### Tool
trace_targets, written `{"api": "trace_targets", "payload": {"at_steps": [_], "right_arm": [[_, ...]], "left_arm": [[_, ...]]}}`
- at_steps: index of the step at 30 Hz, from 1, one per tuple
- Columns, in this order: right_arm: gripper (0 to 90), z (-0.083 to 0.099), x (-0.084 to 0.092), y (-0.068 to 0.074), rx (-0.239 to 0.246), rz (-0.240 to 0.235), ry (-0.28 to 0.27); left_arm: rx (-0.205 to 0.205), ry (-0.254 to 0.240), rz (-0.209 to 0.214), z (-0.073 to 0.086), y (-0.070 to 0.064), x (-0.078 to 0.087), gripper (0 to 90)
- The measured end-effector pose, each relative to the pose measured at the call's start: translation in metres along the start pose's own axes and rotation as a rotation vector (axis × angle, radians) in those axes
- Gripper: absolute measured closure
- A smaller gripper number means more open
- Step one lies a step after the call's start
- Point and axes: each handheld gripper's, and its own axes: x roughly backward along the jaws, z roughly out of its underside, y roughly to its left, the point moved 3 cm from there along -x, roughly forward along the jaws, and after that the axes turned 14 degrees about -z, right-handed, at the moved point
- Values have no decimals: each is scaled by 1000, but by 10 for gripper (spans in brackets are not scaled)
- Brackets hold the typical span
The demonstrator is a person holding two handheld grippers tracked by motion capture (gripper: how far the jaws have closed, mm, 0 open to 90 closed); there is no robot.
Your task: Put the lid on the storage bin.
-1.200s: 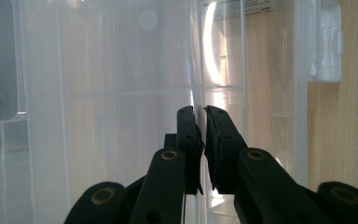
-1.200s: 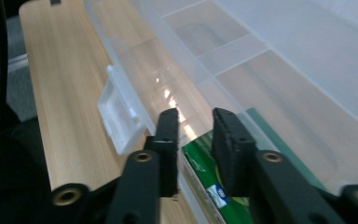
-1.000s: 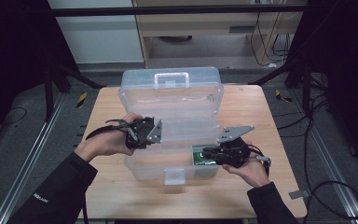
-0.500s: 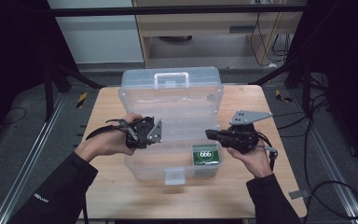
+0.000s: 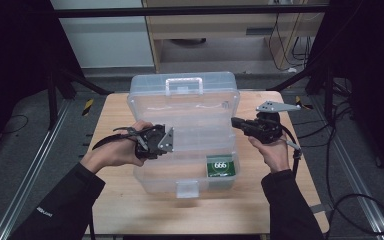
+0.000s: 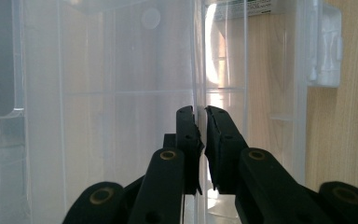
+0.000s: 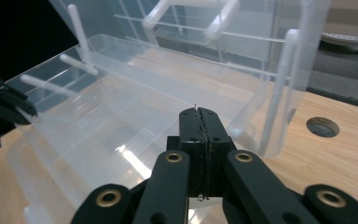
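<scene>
Box: a clear plastic storage box (image 5: pixel 185 145) sits open in the middle of the wooden table (image 5: pixel 120 210), just ahead of you. Its lid (image 5: pixel 182 92) stands up at the far side, with a white carry handle (image 5: pixel 184 86) on top. A white latch (image 5: pixel 187 188) hangs off the near wall.

Inside the box: a green packet (image 5: pixel 221 166) printed with white digits lies flat in the near right corner of the box floor.

Your left gripper (image 5: pixel 164 142): it sits at the box's left wall, about halfway along it. In the left gripper view (image 6: pixel 200 140) the two black jaws are pinched on a thin clear wall of the box, with only that sheet between the pads. Your hand (image 5: pixel 114 152) holds the body just outside the box.

Your right gripper (image 5: pixel 235 121): it hovers at the box's right edge, above the rim and apart from the green packet. In the right gripper view (image 7: pixel 199 128) the jaws are pressed fully together, pad against pad. A fine pale sliver shows in the seam between them; I cannot tell what it is. The jaws point across the open box toward the raised lid.

Table surface: a round hole (image 7: pixel 323 127) is cut in the wood to the right of the box, seen in the right gripper view.

Surroundings: dark floor (image 5: pixel 25 150) and metal rails (image 5: pixel 30 165) lie on either side of the table.
</scene>
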Motion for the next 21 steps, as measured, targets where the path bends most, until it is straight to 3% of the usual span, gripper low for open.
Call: {"api": "trace_targets", "payload": {"at_steps": [9,21], "right_arm": [[900,0,0,-14,-26,23,-12],[900,1,3,-15,-25,22,-11]], "left_arm": [[3,-8,11,1,-2,0,834],[4,-11,47,1,-6,-1,834]]}}
